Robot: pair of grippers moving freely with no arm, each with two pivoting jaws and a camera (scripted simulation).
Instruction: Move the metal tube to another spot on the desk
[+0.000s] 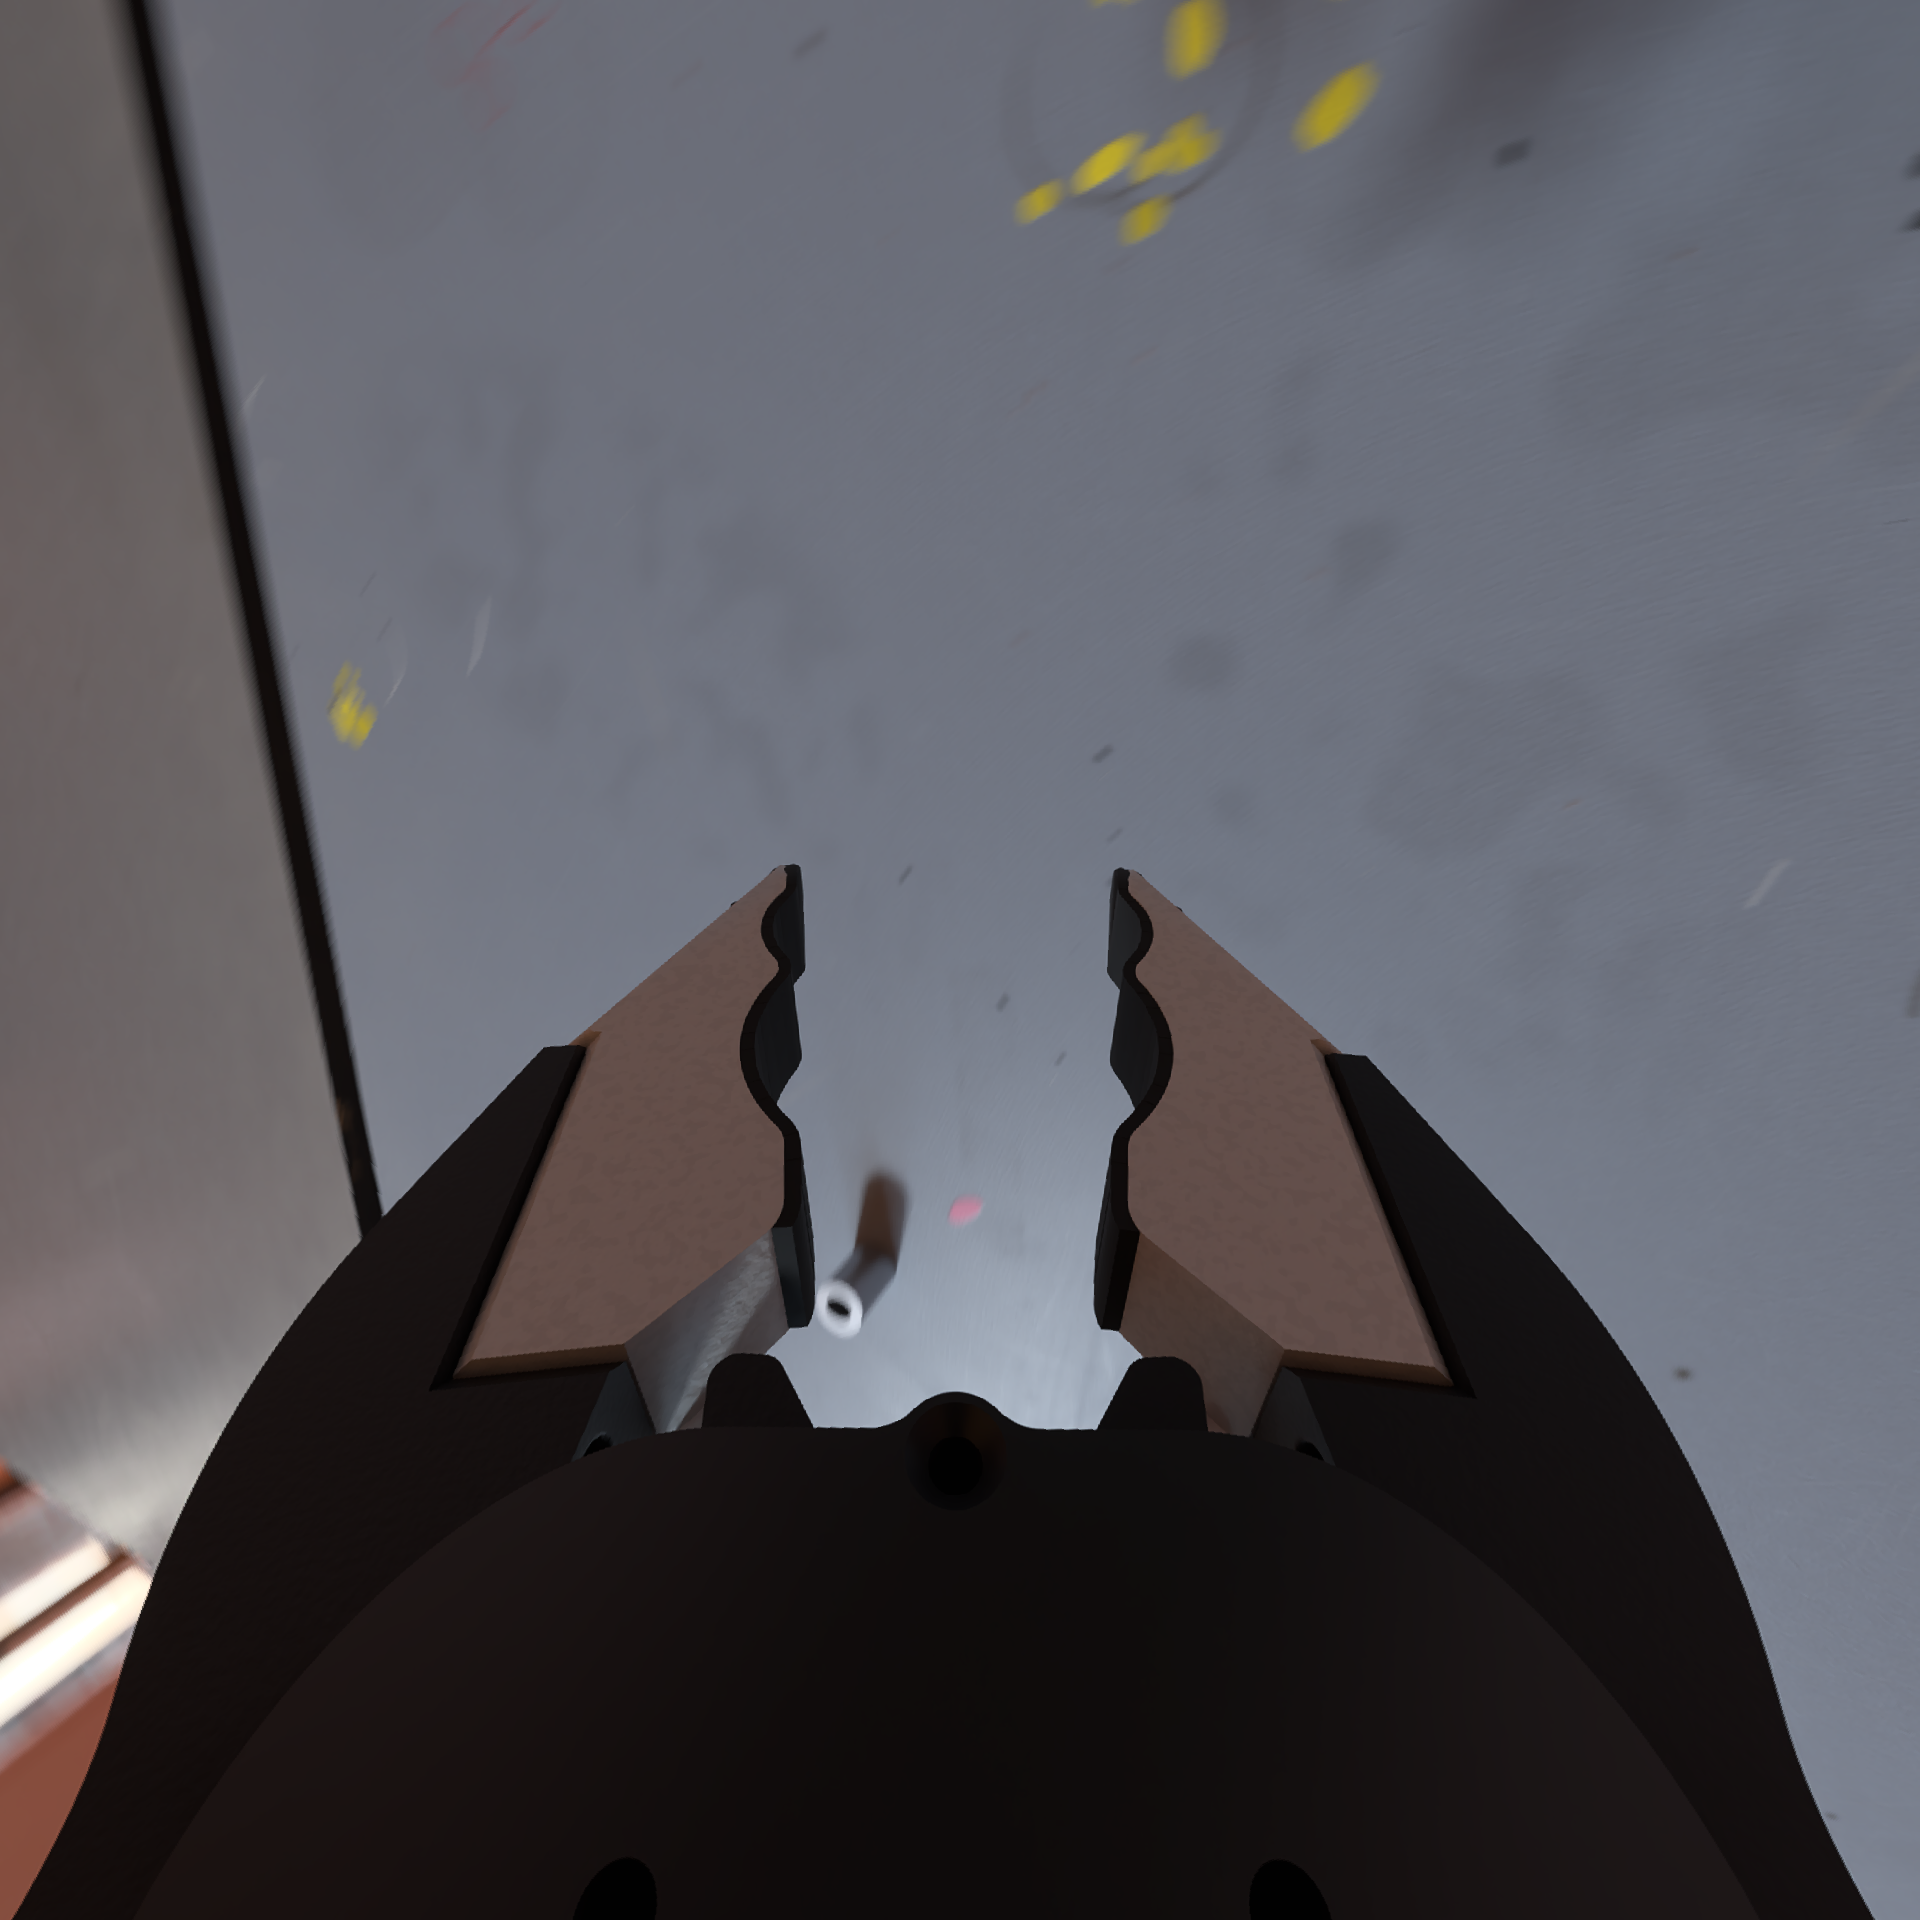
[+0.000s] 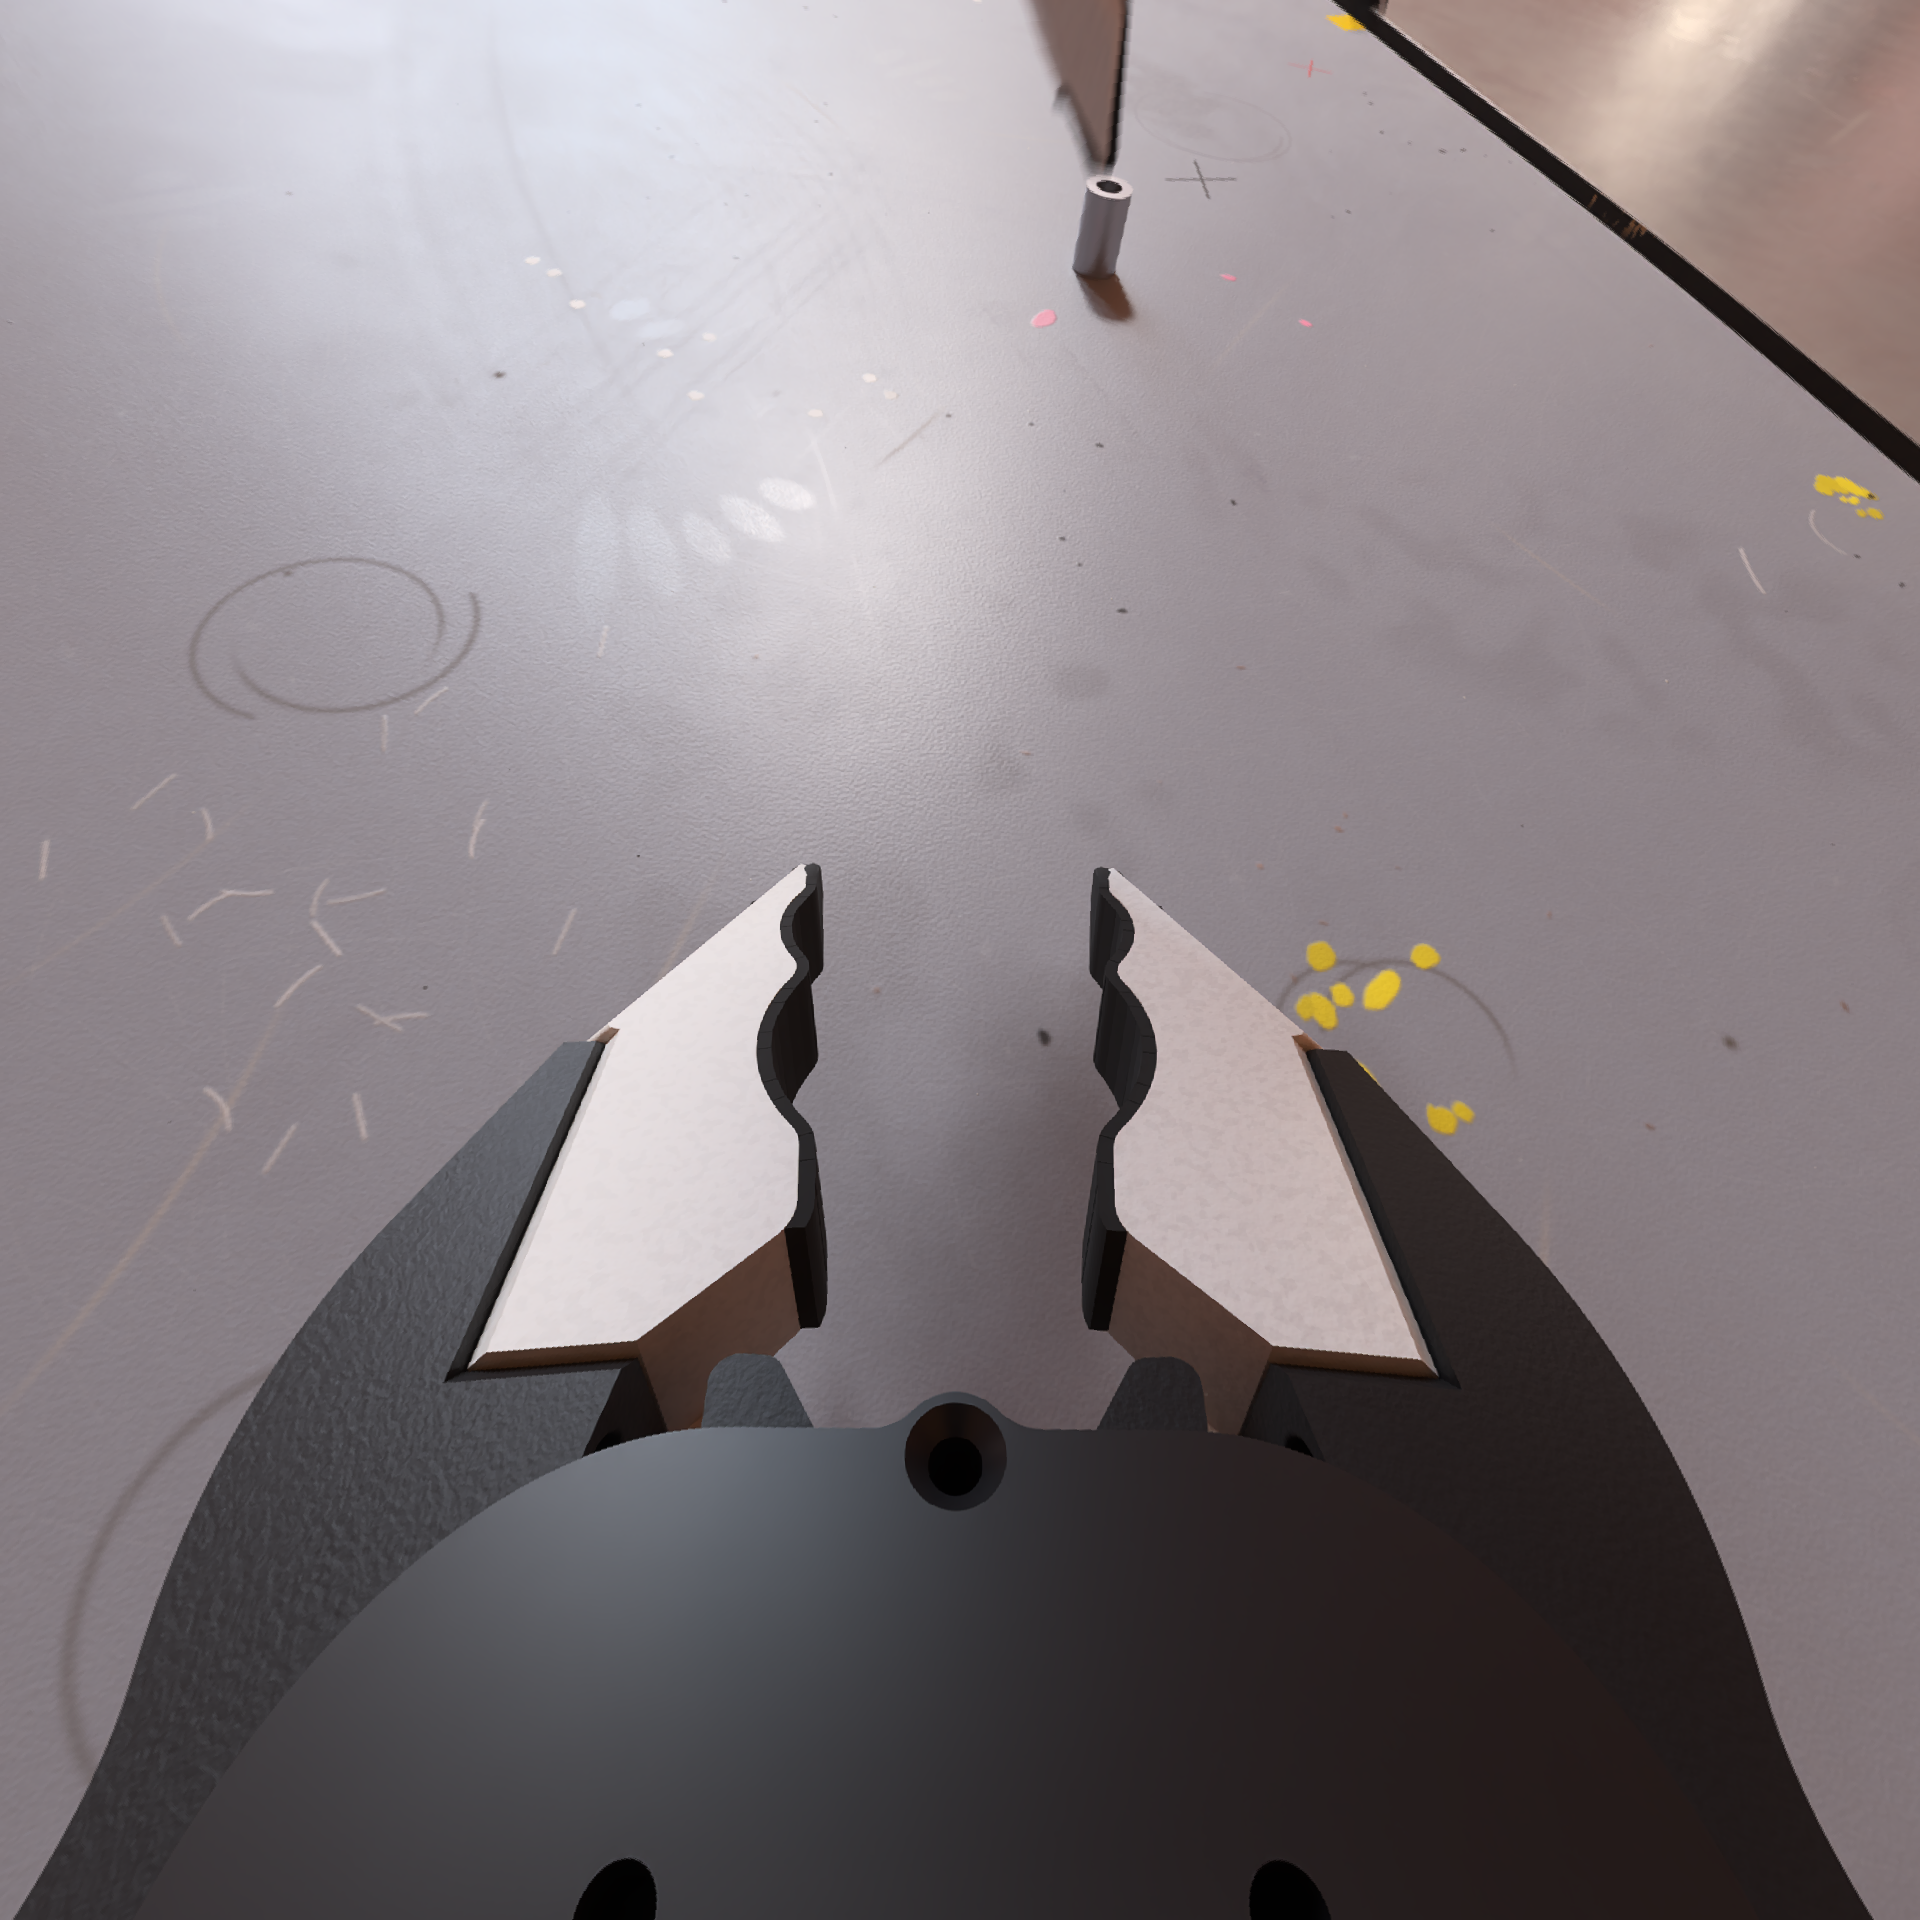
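Note:
The metal tube (image 2: 1101,227) is a short silver cylinder standing upright on the grey desk (image 2: 935,644), far ahead of my right gripper. In the left wrist view the tube (image 1: 847,1288) is seen from above, low in the gap and close beside the left finger's pad. My left gripper (image 1: 956,883) is open, empty, and points down at the desk. One of its fingers (image 2: 1086,73) shows in the right wrist view, its tip just above the tube's top. My right gripper (image 2: 956,878) is open and empty, low over the desk.
The desk's black edge runs along the left in the left wrist view (image 1: 260,623) and across the upper right in the right wrist view (image 2: 1662,260). Yellow paint spots (image 2: 1361,987) and a pink spot (image 2: 1042,318) mark the scratched surface.

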